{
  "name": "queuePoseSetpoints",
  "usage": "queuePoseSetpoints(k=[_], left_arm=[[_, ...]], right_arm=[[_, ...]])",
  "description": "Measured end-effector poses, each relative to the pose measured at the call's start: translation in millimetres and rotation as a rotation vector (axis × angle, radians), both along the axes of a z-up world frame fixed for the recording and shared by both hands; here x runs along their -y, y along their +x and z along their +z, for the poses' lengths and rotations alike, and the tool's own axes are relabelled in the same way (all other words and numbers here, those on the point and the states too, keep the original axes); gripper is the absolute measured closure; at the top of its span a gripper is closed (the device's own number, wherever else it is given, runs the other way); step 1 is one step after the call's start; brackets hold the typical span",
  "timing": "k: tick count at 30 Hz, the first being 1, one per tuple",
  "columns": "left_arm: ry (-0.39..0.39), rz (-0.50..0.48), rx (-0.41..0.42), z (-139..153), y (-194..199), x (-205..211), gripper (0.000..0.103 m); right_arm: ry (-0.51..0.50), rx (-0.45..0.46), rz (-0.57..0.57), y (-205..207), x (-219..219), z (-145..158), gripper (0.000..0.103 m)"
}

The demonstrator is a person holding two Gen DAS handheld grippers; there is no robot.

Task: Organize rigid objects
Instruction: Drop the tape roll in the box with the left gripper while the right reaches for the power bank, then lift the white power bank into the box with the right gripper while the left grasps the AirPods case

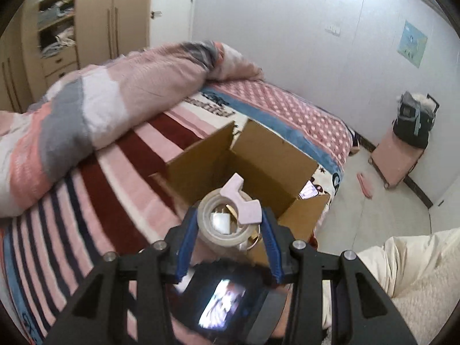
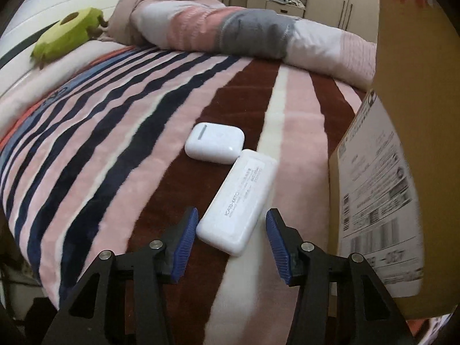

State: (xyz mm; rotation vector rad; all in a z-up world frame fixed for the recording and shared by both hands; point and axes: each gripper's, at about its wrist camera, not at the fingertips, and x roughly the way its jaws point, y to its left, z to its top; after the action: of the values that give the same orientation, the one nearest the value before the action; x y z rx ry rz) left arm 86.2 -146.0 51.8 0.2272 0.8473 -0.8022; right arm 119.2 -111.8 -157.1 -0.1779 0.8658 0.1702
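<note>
so the left hand-held gripper (image 1: 230, 218) is clamped on a clear tape roll (image 1: 222, 224) with a pink dispenser piece (image 1: 240, 202) on it, held up over the open cardboard box (image 1: 256, 158) sitting on the striped bed (image 1: 120, 155). right hand-held gripper (image 2: 231, 230) is spread wide, fingers either side of a white rectangular case (image 2: 238, 201) lying on the bed, not touching it. a white earbud case (image 2: 215, 143) sits touching its far end, box (image 2: 382, 172) just to the right
</note>
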Motion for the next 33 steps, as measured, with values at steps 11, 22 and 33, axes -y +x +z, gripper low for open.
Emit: queuePoseSetpoints(k=[11, 22, 33], left_arm=[[0.062, -0.021, -0.010, -24.6, 19.5, 36.5, 0.033], [0.018, 0.260, 0.105, -19.9, -15.3, -87.6, 0.024], [-0.003, 0.467, 0.000, -112.1, -17.1, -202.8, 0.024]], right_arm=[[0.106, 0.078, 0.119, -10.2, 8.7, -4.3, 0.069], [0.132, 0.031, 0.144, -6.9, 6.2, -5.3, 0.072], [0.153, -0.027, 0.148, 3.0, -4.8, -5.0, 0.065]])
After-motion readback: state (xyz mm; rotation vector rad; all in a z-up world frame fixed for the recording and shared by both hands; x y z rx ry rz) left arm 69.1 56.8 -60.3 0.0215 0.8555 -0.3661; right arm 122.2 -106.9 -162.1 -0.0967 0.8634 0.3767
